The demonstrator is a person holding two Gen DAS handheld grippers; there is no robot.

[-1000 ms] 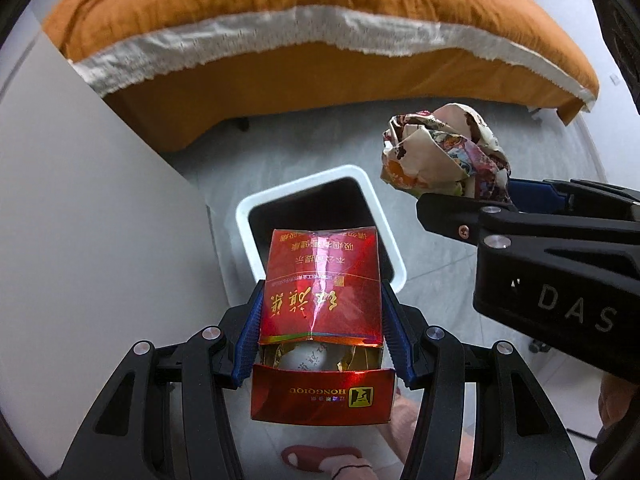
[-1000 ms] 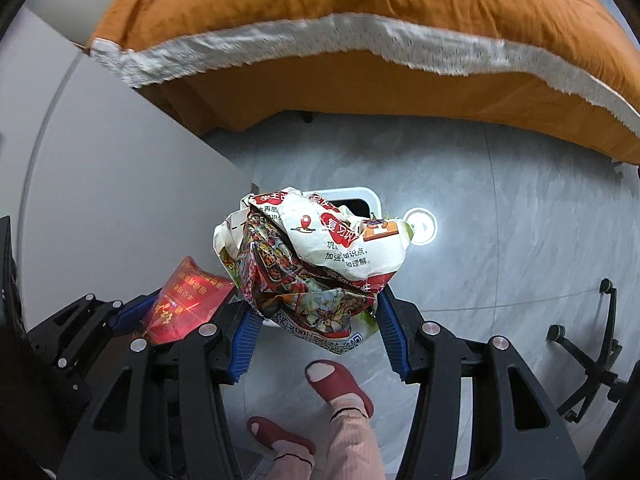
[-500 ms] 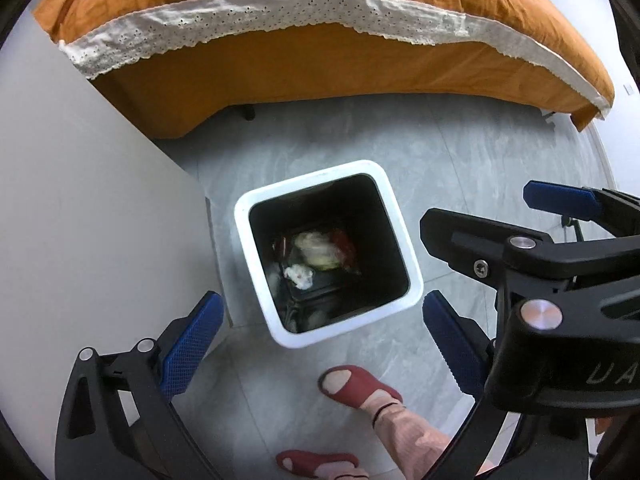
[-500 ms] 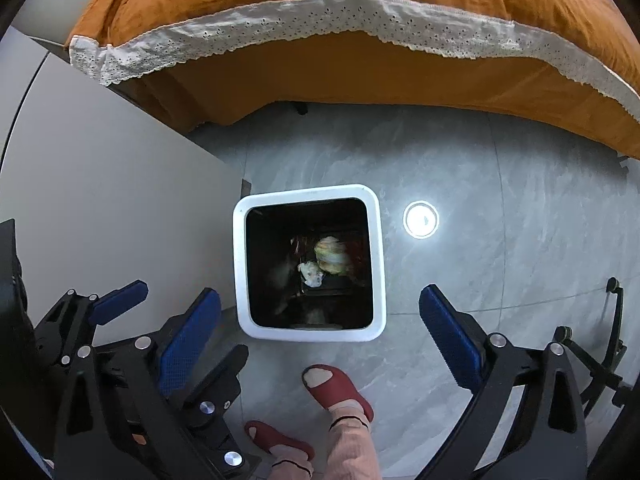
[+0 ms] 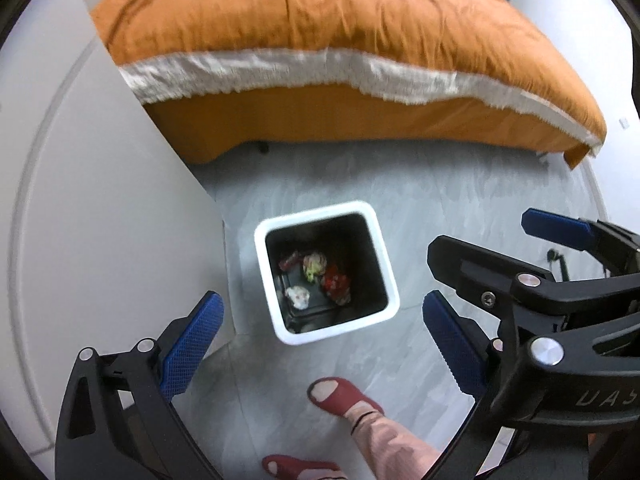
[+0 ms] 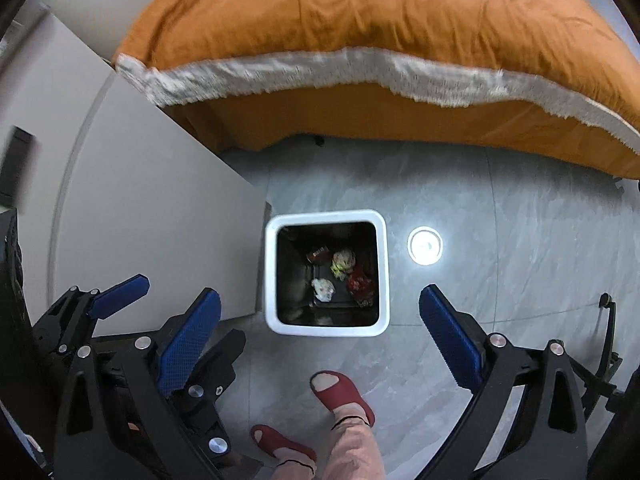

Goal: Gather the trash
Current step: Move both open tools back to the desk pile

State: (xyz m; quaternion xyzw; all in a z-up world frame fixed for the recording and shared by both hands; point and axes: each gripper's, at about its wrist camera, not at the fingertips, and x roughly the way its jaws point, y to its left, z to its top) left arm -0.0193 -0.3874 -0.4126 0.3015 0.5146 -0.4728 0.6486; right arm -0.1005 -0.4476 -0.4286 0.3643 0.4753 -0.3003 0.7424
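Observation:
A white square trash bin (image 5: 384, 258) (image 6: 382, 272) stands on the grey floor beside a white cabinet. Inside lie a red wrapper (image 5: 336, 282) (image 6: 360, 284), a pale crumpled ball (image 5: 314, 264) (image 6: 343, 262), a white wad (image 5: 298, 296) (image 6: 323, 290) and a small red piece (image 5: 290, 260). My left gripper (image 5: 320, 320) hangs above the bin, jaws wide open and empty. My right gripper (image 6: 320, 316) is likewise wide open and empty above the bin. In the left wrist view the right gripper (image 5: 488, 264) shows at the right; the left gripper (image 6: 160, 300) shows at lower left of the right wrist view.
An orange bed cover with white lace trim (image 5: 360, 60) (image 6: 400, 40) fills the top. A white cabinet side (image 5: 120, 220) (image 6: 152, 200) stands left of the bin. A person's feet in red slippers (image 5: 344, 396) (image 6: 344, 392) are near the bin. A bright round light spot (image 6: 425, 245) lies on the floor.
Both grippers opened and let go: the red box and the crumpled printed wrapper dropped into the bin. Both grippers have since risen, so the bin looks smaller.

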